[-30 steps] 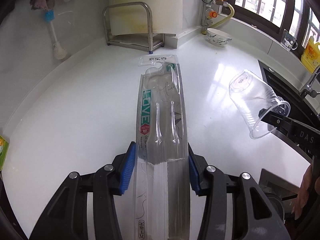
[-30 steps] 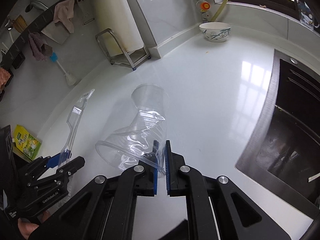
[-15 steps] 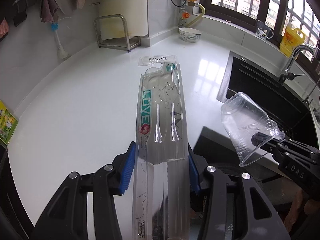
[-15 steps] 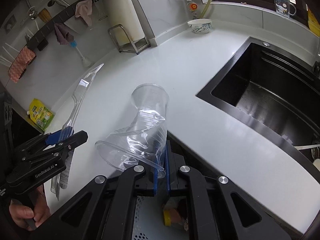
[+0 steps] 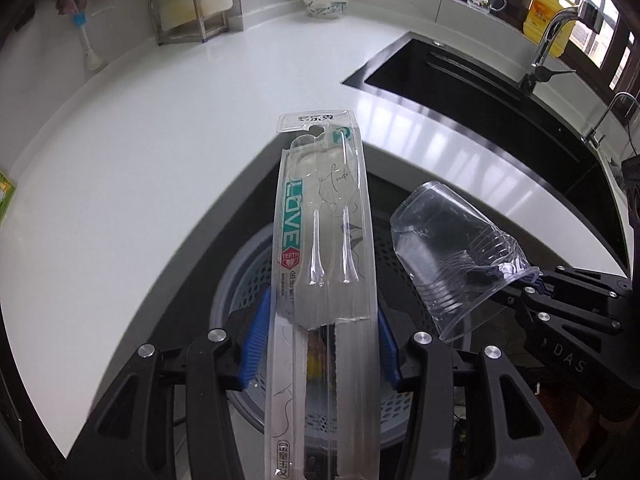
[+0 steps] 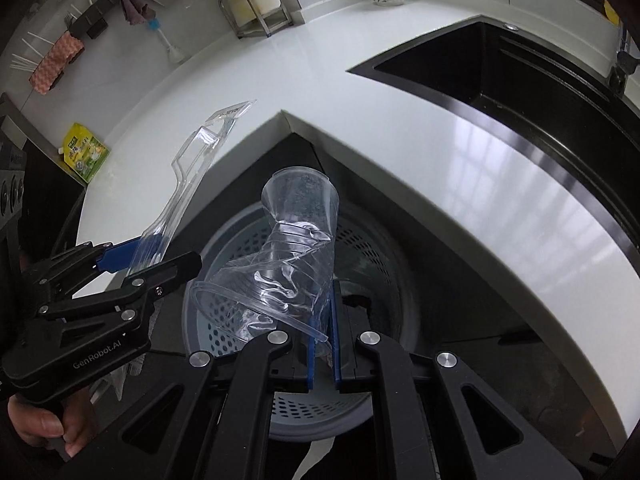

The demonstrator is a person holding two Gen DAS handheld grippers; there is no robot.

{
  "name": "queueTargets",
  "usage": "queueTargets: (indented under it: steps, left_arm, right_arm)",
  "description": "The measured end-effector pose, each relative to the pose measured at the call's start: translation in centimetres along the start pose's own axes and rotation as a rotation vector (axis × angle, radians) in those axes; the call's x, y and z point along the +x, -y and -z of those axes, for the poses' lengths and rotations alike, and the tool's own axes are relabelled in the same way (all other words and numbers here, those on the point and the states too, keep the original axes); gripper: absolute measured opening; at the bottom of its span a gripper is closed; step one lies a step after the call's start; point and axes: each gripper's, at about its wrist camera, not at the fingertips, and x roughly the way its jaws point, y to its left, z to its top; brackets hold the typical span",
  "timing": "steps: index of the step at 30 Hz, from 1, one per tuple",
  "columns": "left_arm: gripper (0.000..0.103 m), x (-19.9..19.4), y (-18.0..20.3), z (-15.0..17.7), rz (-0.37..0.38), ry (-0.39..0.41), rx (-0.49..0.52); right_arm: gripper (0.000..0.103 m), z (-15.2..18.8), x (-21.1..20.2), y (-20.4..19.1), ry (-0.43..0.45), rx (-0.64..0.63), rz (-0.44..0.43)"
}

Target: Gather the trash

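My left gripper (image 5: pixel 322 332) is shut on a long clear toothbrush package (image 5: pixel 324 240) with green lettering, which sticks out ahead of the blue pads. My right gripper (image 6: pixel 324 344) is shut on the rim of a crumpled clear plastic cup (image 6: pixel 288 256). Both pieces hang over a grey perforated trash bin (image 6: pixel 376 264) that stands on the floor in the inner corner of the white counter (image 5: pixel 160 128). The cup (image 5: pixel 452 260) and right gripper show at the right of the left wrist view. The package (image 6: pixel 188 184) and left gripper (image 6: pixel 132 260) appear at the left of the right wrist view.
A black sink (image 5: pixel 480 92) with a tap (image 5: pixel 548 40) lies at the right. A bowl (image 5: pixel 324 2), a metal rack (image 5: pixel 184 16) and a blue brush (image 5: pixel 86 44) stand along the back wall. A green-yellow packet (image 6: pixel 84 152) lies at the counter's left edge.
Both grippers have drawn back from over the counter to above the trash bin, still carrying the package and the cup. The bin and counter corner have come into view.
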Motion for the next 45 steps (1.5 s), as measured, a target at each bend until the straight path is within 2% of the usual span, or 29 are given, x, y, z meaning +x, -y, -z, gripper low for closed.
queueTargets:
  steps: [5, 10, 12, 13, 15, 16, 17, 25, 30, 35, 38, 45]
  left_arm:
    - [0.047, 2.1, 0.5, 2.6, -0.013, -0.083, -0.031]
    - [0.049, 2.6, 0.1, 3.5, -0.043, -0.096, -0.062]
    - [0.063, 2.4, -0.2, 3.6, -0.058, -0.091, -0.078]
    - [0.066, 2.2, -0.4, 3.6, -0.067, -0.085, -0.089]
    - [0.070, 1.9, -0.7, 3.6, -0.073, -0.077, -0.107]
    - [0.070, 1.7, -0.8, 3.6, -0.082, -0.077, -0.114]
    - [0.072, 1.5, -1.0, 3.6, -0.092, -0.076, -0.121]
    - [0.078, -1.4, -2.5, 3.0, -0.137, -0.031, -0.189]
    - [0.081, -3.6, -2.5, 1.8, -0.168, 0.011, -0.195]
    - [0.083, -5.7, -1.9, 1.0, -0.191, 0.038, -0.194]
    - [0.087, -6.8, -1.7, 0.5, -0.197, 0.054, -0.193]
    - [0.089, -7.9, -1.2, 0.1, -0.187, 0.062, -0.193]
  right_arm:
    - [0.006, 2.0, 2.5, 0.7, -0.086, -0.007, -0.006]
    - [0.006, 2.3, 4.3, 0.3, -0.135, -0.025, 0.003]
    - [0.006, 2.0, 4.7, 0.0, -0.141, -0.040, 0.007]
    - [0.007, 1.8, 4.7, -0.1, -0.139, -0.043, 0.009]
    - [0.026, 1.6, 4.6, -0.1, -0.131, -0.042, 0.008]
    - [0.047, 1.5, 4.4, 0.0, -0.121, -0.044, 0.012]
    - [0.052, 1.6, 4.1, 0.1, -0.104, -0.048, 0.018]
    - [0.052, 0.9, 2.1, -0.2, -0.069, -0.056, 0.008]
    - [0.052, 0.6, 0.4, -0.9, -0.059, -0.052, 0.009]
    - [0.061, 0.5, -1.4, -1.8, -0.044, -0.067, 0.011]
    - [0.063, 0.4, -2.3, -2.3, -0.051, -0.080, 0.015]
    - [0.064, 0.3, -3.7, -2.4, -0.054, -0.073, 0.032]
